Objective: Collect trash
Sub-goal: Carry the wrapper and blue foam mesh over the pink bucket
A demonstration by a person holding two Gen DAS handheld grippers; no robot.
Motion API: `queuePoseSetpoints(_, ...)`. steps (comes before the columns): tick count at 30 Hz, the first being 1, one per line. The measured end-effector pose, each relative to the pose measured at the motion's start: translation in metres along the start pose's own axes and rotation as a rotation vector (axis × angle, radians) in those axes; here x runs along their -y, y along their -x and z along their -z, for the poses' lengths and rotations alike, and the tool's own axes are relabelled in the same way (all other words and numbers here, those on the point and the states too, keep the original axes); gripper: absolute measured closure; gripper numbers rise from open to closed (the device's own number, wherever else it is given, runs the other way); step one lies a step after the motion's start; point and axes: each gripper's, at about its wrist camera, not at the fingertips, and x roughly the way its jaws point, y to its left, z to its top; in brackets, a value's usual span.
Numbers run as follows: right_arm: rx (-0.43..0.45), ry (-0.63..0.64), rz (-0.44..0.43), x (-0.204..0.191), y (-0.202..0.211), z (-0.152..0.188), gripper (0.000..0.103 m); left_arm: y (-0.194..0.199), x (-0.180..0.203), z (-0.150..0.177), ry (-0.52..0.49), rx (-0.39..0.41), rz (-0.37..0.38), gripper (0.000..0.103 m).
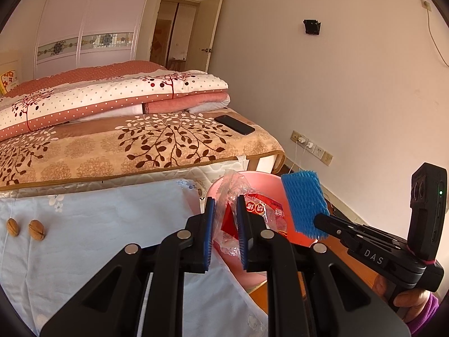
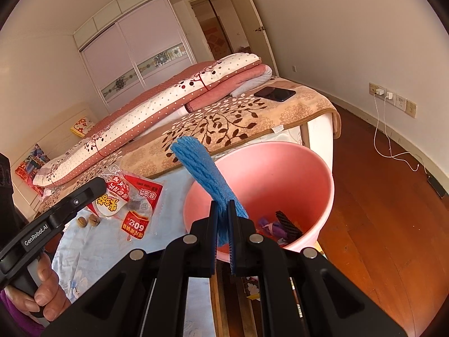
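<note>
The left gripper [image 1: 226, 219] pinches a crumpled clear snack wrapper [image 1: 238, 196] with red print at the near rim of the pink bin [image 2: 322, 174], and the right gripper [image 2: 223, 224] is pressed together on a blue foam net [image 2: 202, 168] held over the bin's open mouth. The bin stands on bare wooden floor [image 2: 378, 196] just beside the bed's corner [image 2: 322, 112], with open floor to its right. Two walnuts [image 1: 25, 228] lie on the pale blue cloth [image 1: 98, 224], well apart from the bin.

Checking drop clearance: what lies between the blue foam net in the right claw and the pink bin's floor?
Nothing. In the right wrist view the blue foam net hangs over the pink bin opening, only open air beneath it; trash pieces lie at the bottom.
</note>
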Motion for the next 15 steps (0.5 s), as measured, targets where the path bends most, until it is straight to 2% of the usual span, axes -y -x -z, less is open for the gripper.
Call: queuePoseSetpoints(15,0.006,-0.027,0.023,0.016,-0.004,-0.002,0.097,-0.031,0.019,0.003,-0.042,-0.032,-0.002,0.088)
